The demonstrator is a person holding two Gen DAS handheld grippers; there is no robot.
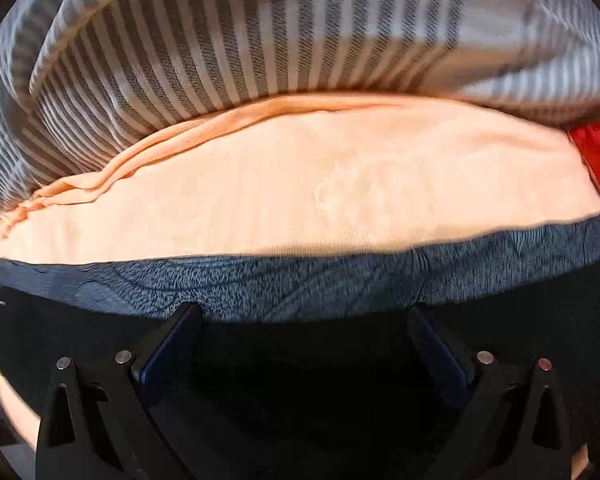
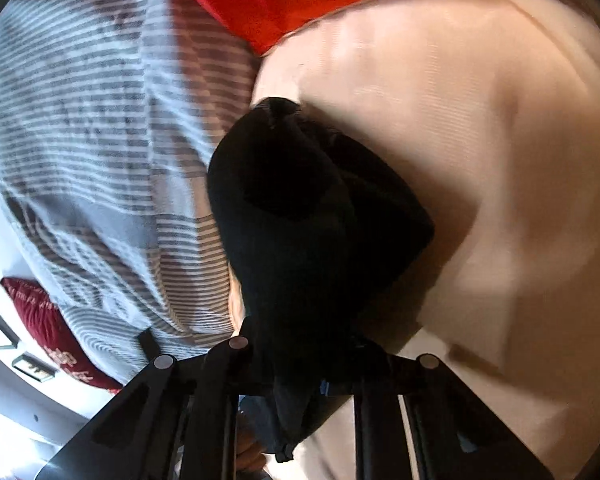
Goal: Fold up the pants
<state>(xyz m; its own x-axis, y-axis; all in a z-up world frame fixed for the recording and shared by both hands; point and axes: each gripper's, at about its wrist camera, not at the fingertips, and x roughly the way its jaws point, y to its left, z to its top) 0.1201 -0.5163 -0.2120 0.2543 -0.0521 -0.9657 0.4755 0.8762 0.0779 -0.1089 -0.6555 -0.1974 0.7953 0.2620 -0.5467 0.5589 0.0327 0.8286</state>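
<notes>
Pants point(image 2: 300, 220) clamped in right tongs point(image 2: 300, 384); red cushion's point(image 2: 56, 332) writing seems illegible.

Two claws, one spread, one clamped

The left claw point(image 1: 300, 332) points steeply downward, its two fingers point(image 1: 168, 344) standing wide apart with dark cloth lying across the gap. The right claw point(image 2: 296, 392) tilts forward and down, jaws nearly closed, pinching a bunch of black fabric.

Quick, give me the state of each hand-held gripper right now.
Left hand-held gripper: open, fingers spread over the dark pants, not gripping.
Right hand-held gripper: shut on a bunch of the dark pants.
</notes>
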